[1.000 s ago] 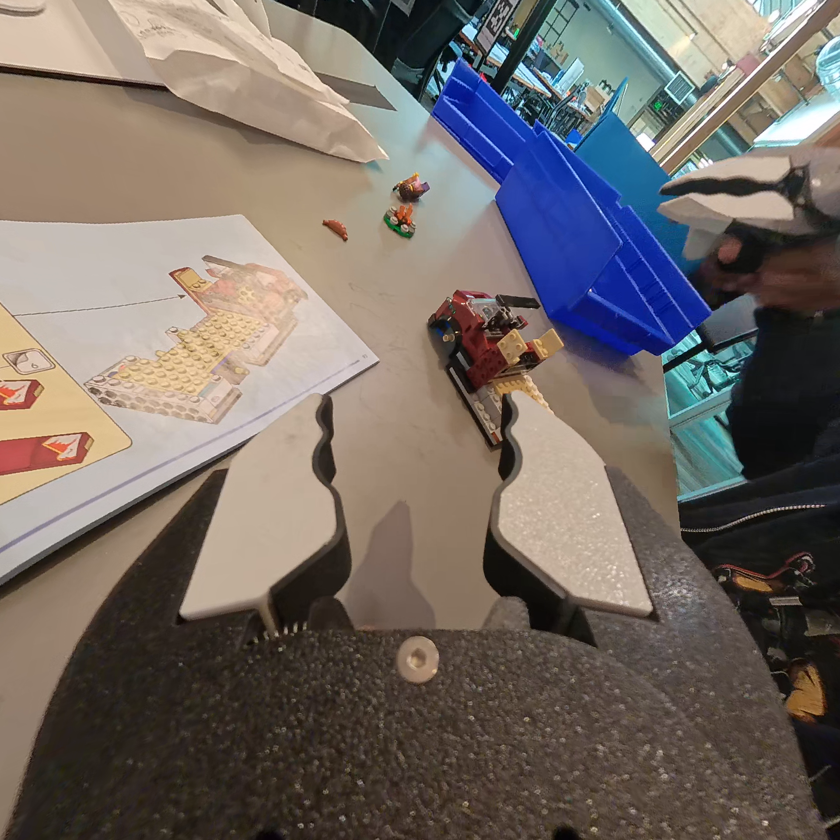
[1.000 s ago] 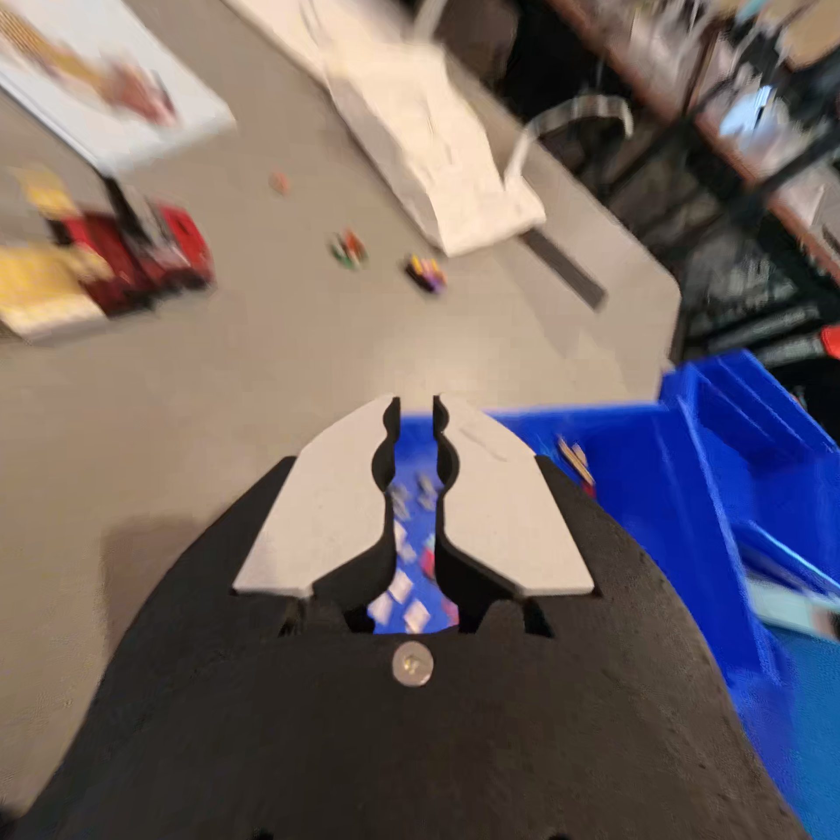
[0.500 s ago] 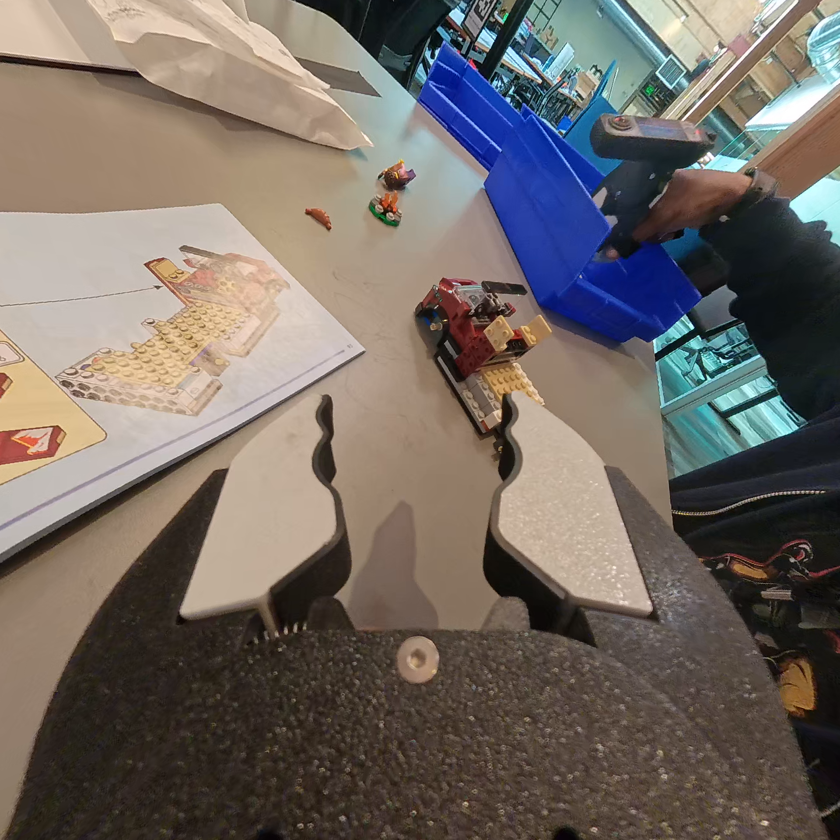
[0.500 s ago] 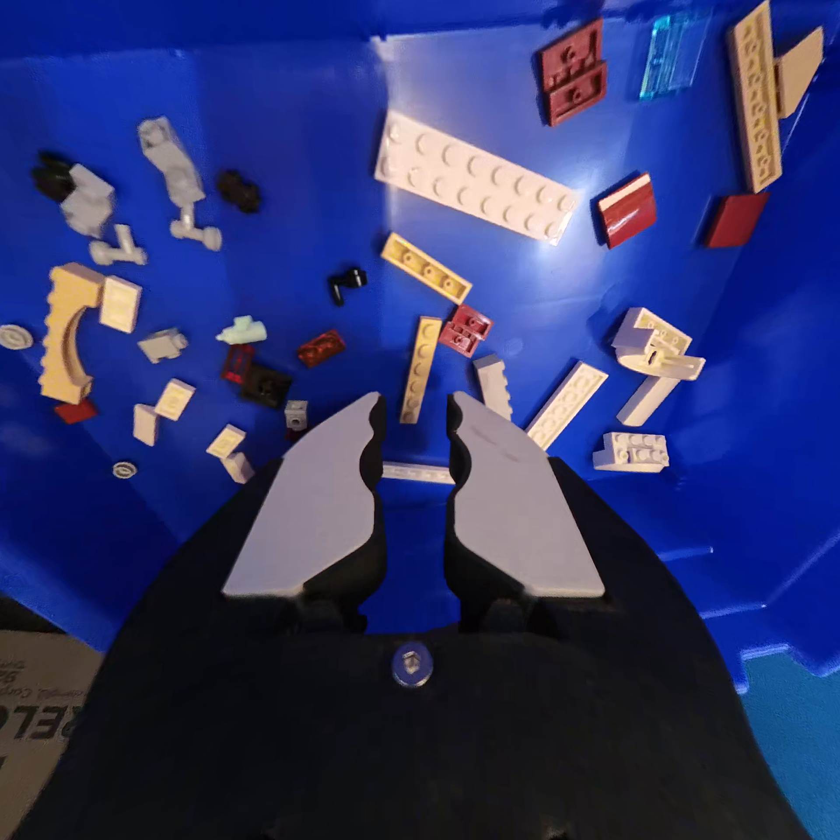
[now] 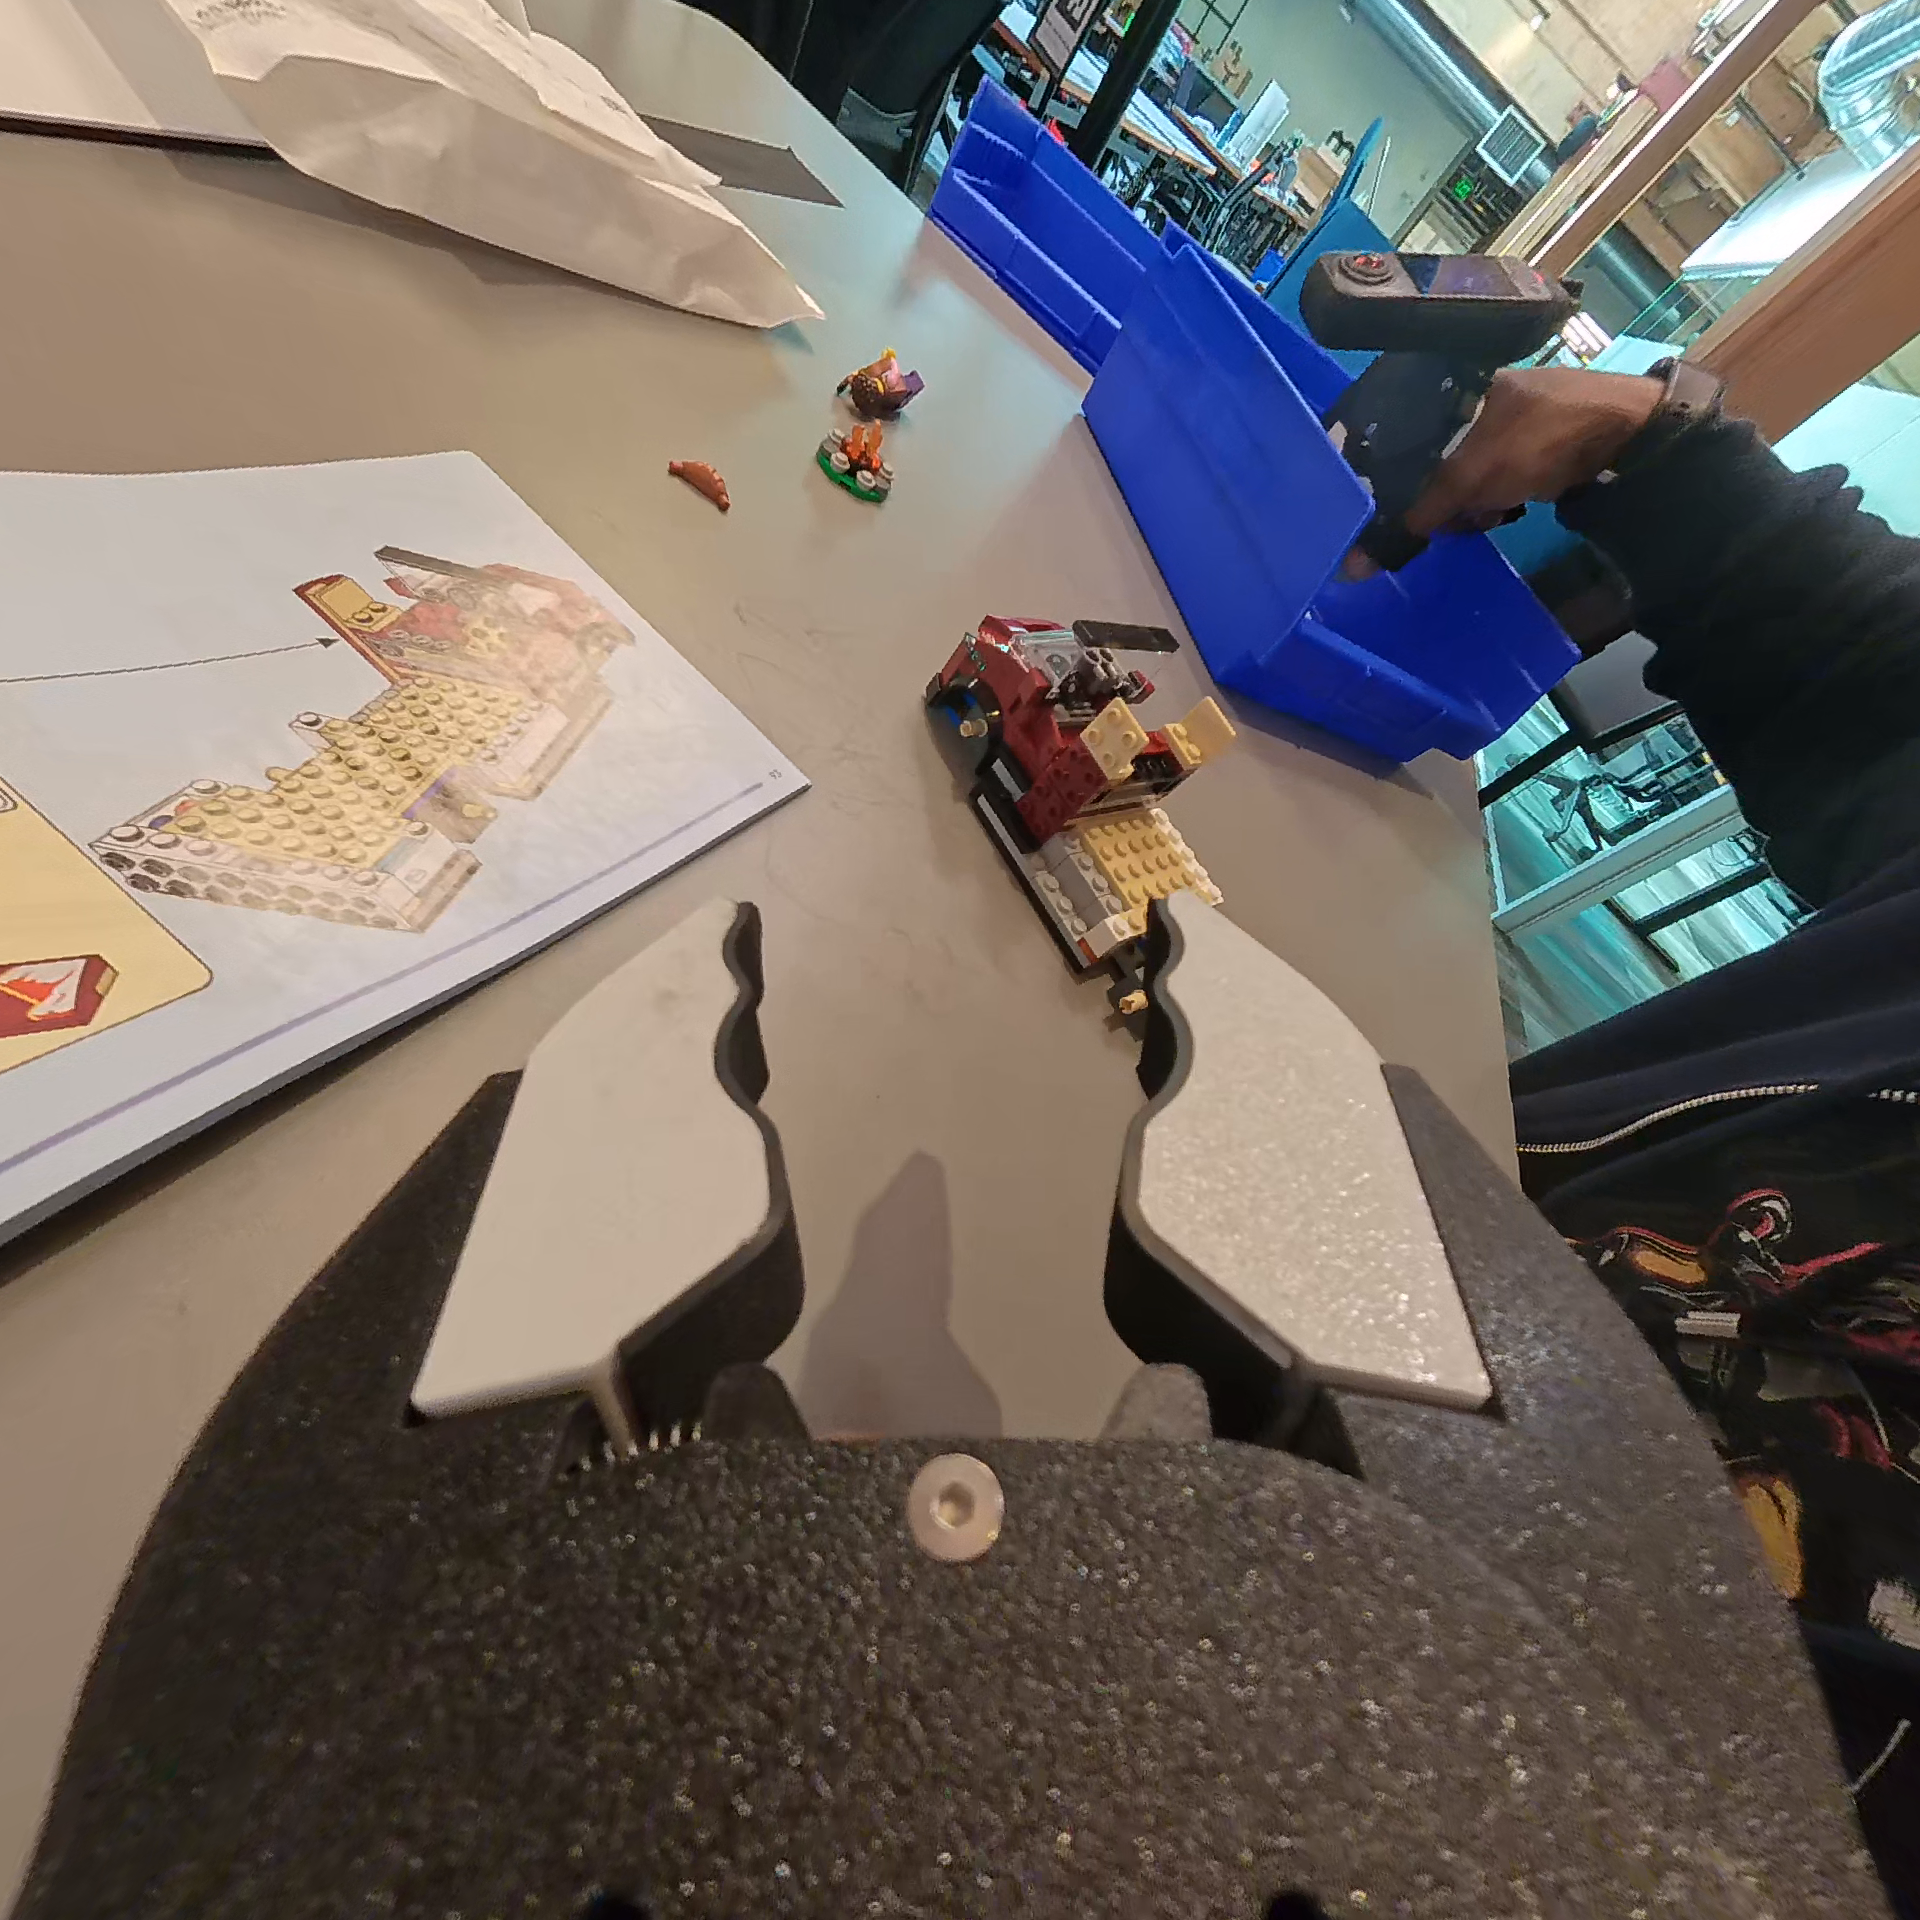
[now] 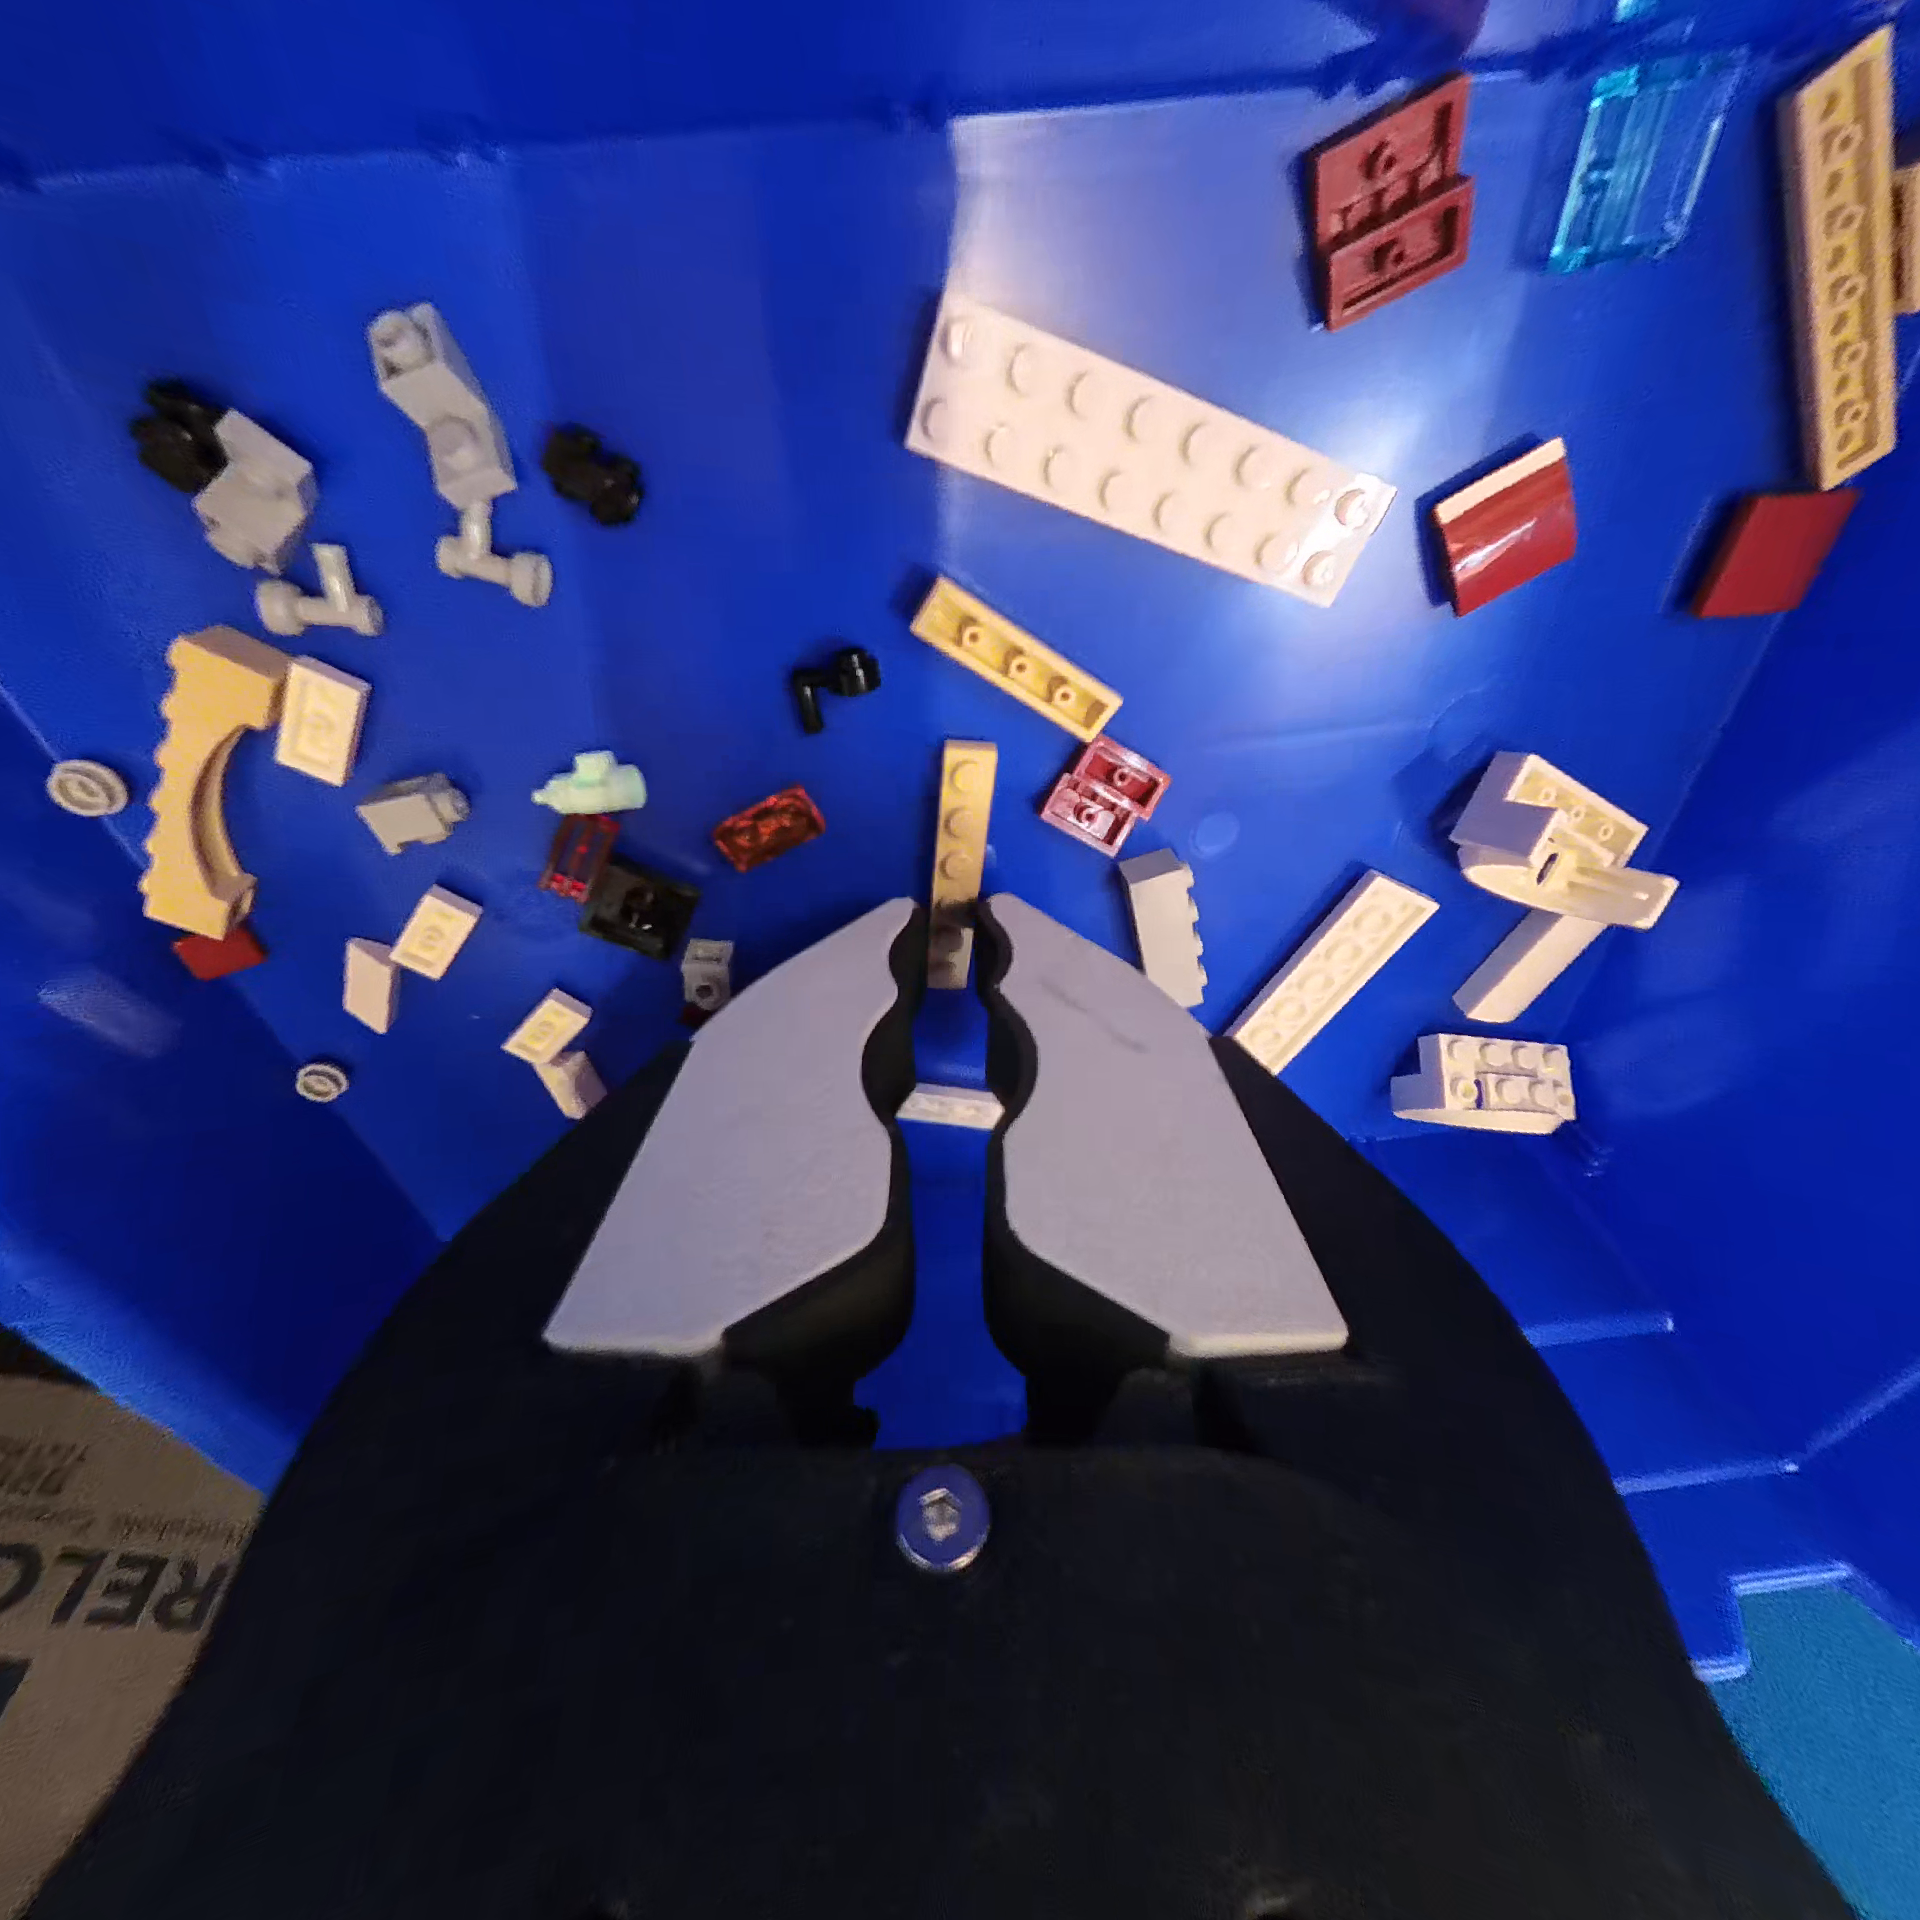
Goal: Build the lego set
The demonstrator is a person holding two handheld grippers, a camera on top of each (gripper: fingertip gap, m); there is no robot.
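Now the right gripper [image 6: 948,920] is down inside the blue bin [image 6: 727,187], its fingertips closed on the near end of a tan strip [image 6: 964,821], a narrow one-stud-wide plate that points straight away from the jaws. Both pads press on its sides. Just right of it lies a dark red piece [image 6: 1107,795]; just left, a clear red tile [image 6: 769,828] and a black plate [image 6: 639,907]. A second tan strip [image 6: 1016,659] lies a little farther up, and beyond it a long white plate [image 6: 1143,452]. A tan arch [image 6: 203,774] and grey bits sit well off to the left, white pieces to the right.

Over on the grey table [image 5: 312,343], the left gripper [image 5: 951,925] is spread wide with nothing between its fingers, only bare tabletop. Its right fingertip sits just at the near end of a half-built model [image 5: 1081,779] in dark red, tan and grey; contact is not clear. The instruction booklet [image 5: 312,727] lies open to the left, a white paper bag [image 5: 499,135] farther back, and three small loose builds near it. The bin stands beyond the model, with a hand [image 5: 1527,436] holding the other gripper in it.
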